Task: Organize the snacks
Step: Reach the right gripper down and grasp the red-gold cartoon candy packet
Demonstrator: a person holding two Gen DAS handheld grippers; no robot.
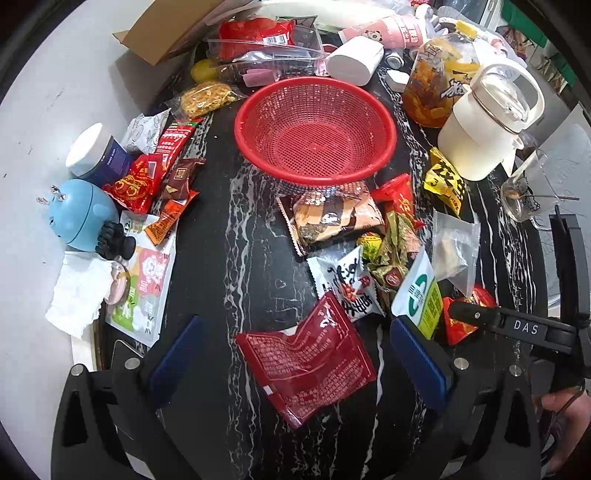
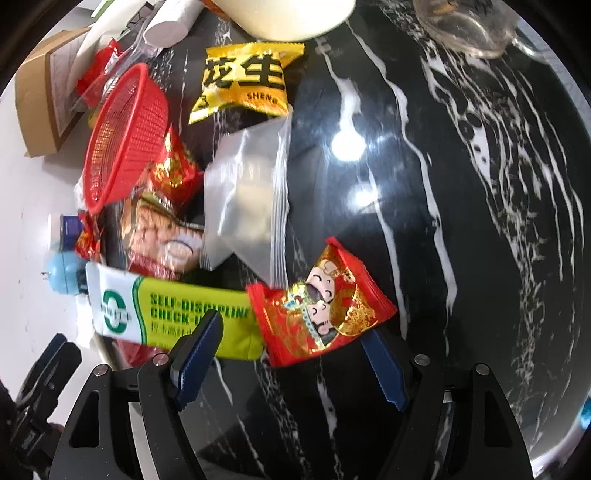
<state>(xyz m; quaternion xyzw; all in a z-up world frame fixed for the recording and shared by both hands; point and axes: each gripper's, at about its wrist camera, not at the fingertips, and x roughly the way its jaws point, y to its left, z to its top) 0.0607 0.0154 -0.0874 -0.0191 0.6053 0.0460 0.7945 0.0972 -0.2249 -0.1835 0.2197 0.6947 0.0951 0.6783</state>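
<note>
1. The red basket [image 1: 316, 125] stands empty at the far middle of the black marble table [image 1: 221, 258]. A clear tray [image 1: 266, 55] beyond it holds a red bag [image 1: 255, 31].
2. Snacks lie loose: a pile just near and right of the basket, another along the left edge by a blue jar [image 1: 98, 151]. A cream kettle [image 1: 487, 122] and a glass cup [image 1: 532, 192] stand far right.
3. Bare marble runs down the middle between the piles, and the right wrist view shows open table to the right of the snacks.
4. The left gripper [image 1: 295, 354] points steeply down with its jaws wide apart, a dark red packet [image 1: 306, 365] lying between them, untouched.
5. The right gripper [image 2: 295, 354] tilts down over a red cartoon packet [image 2: 325, 306], whose near end lies between the jaws; whether the pads press it I cannot tell. A green-and-white packet [image 2: 166, 310] lies just left, touching it.
</note>
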